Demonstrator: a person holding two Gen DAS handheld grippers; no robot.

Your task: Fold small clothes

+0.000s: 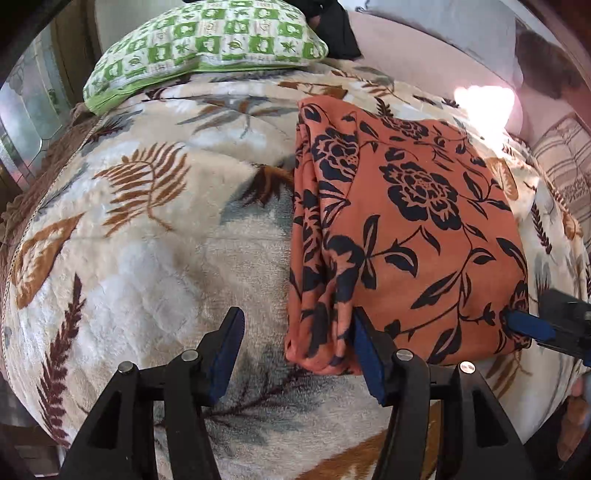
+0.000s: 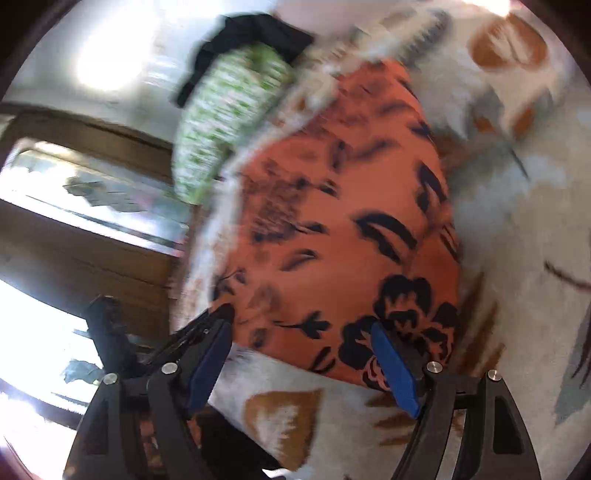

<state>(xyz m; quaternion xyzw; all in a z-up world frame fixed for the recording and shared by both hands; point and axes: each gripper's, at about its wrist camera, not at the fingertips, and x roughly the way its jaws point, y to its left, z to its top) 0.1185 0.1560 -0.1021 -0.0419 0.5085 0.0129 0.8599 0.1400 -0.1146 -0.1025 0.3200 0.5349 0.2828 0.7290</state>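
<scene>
Left wrist view showed me the orange flowered cloth (image 1: 406, 229) lying folded on the leafy blanket (image 1: 147, 240), on the right half of the bed. My left gripper (image 1: 295, 350) had its fingers wide apart and held nothing. Its right finger (image 1: 365, 350) sat at the near edge of the cloth, but I could not tell if it touched. The near left side of the cloth looked bunchy, with loose folds. I think the good way was to go slow, pinch all the layers at that near edge together, and lift them evenly so the fold stayed flat. The blue tip of my right gripper (image 1: 532, 325) poked in at the near right corner of the cloth. Most of it was cut off, so I could not see here if it was pinching. A green checked pillow (image 1: 207, 40) lay at the far end, with something black (image 1: 340, 29) behind it that I could not name.

Right wrist view was very blurry. My right gripper (image 2: 303, 365) had its fingers apart too, with the cloth (image 2: 332, 229) in front of them. One blue pad (image 2: 395, 369) lay over the cloth's near corner. I could not make out if it was touching, or where the cloth edges really were.
</scene>
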